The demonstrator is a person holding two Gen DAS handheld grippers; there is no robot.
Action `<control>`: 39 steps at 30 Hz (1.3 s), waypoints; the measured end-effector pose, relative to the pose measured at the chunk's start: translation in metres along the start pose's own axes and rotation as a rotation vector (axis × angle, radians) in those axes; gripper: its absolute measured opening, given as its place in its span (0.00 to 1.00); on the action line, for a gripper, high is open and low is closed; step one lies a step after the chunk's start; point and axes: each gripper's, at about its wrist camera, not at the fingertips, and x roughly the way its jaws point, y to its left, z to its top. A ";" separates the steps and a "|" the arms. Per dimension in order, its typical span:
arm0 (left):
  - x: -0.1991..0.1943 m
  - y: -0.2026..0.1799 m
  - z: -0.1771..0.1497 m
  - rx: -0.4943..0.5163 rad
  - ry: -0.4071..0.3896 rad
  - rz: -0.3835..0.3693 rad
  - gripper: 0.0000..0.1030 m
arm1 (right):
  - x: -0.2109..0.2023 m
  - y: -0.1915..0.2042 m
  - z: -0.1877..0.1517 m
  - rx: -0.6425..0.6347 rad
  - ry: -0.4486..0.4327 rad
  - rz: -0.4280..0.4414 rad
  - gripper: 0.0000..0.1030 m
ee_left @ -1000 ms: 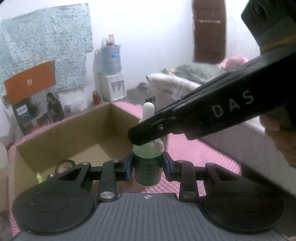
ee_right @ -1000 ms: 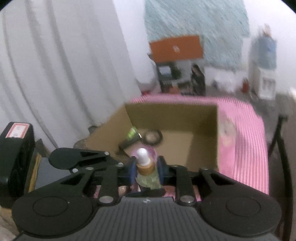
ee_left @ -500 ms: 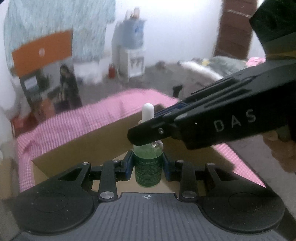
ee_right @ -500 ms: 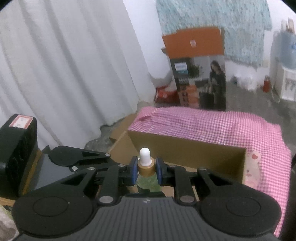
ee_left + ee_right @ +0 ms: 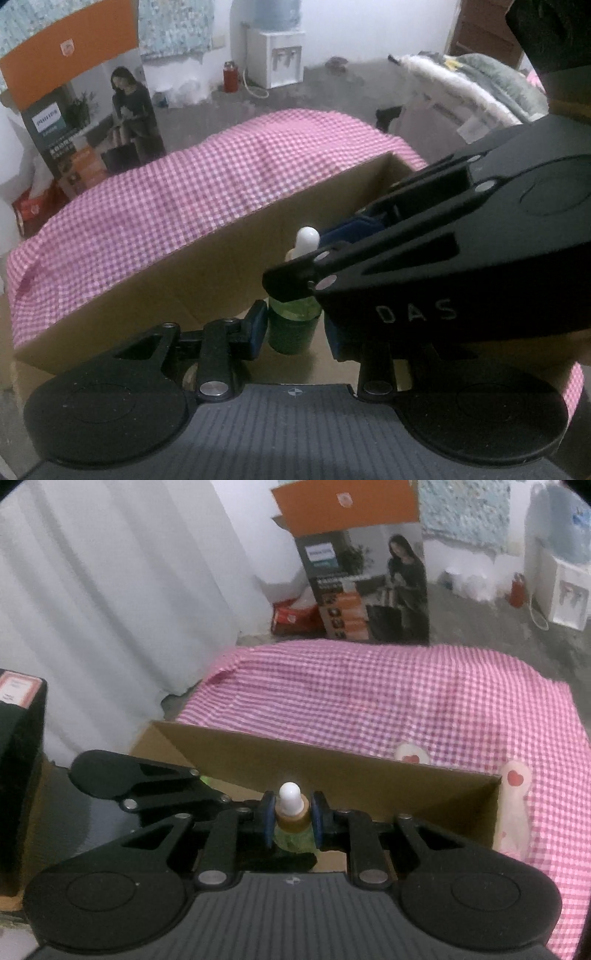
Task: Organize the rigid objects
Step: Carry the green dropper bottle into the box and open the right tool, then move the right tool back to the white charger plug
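A green dropper bottle [image 5: 293, 326] with a white bulb and tan collar stands upright inside the cardboard box [image 5: 207, 258]. My left gripper [image 5: 295, 332] has its blue pads a little apart from the bottle's body, with a gap showing on each side. My right gripper [image 5: 291, 821] is shut on the bottle's tan collar [image 5: 291, 814], coming in from the right in the left wrist view [image 5: 424, 266]. The box floor under the bottle is mostly hidden.
The box sits on a pink checked cloth [image 5: 388, 698]. A printed orange carton [image 5: 365, 576] stands on the floor behind. A white curtain [image 5: 110, 609] hangs at left, a water dispenser [image 5: 280, 55] at the back, bedding [image 5: 476, 85] at right.
Both grippers have lowered the bottle into the box, so the far wall now rises in front. My left gripper's pads have parted from the bottle's body.
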 end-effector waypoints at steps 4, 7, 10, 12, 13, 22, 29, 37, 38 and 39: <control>0.007 -0.001 -0.003 0.003 0.026 -0.009 0.35 | 0.016 -0.009 -0.005 0.011 0.020 -0.019 0.22; 0.010 -0.003 -0.003 0.007 0.037 -0.009 0.40 | 0.023 -0.012 -0.007 0.033 0.042 -0.011 0.24; 0.005 -0.005 -0.004 0.008 0.041 -0.010 0.51 | 0.019 -0.010 -0.004 0.042 0.030 -0.009 0.30; -0.001 -0.004 -0.003 0.002 0.034 -0.007 0.55 | 0.013 -0.009 -0.001 0.052 0.010 -0.007 0.55; -0.006 -0.004 -0.004 -0.002 0.025 -0.009 0.57 | 0.009 -0.007 0.000 0.055 -0.005 -0.009 0.57; -0.073 -0.007 -0.018 0.004 -0.077 0.019 0.76 | -0.071 0.013 -0.009 0.083 -0.143 0.023 0.58; -0.157 -0.016 -0.057 0.040 -0.254 0.047 0.87 | -0.175 0.053 -0.069 0.088 -0.317 0.102 0.58; -0.194 -0.051 -0.141 0.078 -0.369 -0.029 0.97 | -0.229 0.092 -0.159 0.102 -0.430 0.331 0.62; -0.190 -0.057 -0.151 0.081 -0.364 -0.033 0.97 | -0.229 0.093 -0.169 0.110 -0.434 0.360 0.63; -0.186 -0.064 -0.162 0.083 -0.366 -0.037 0.97 | -0.227 0.092 -0.180 0.129 -0.438 0.383 0.63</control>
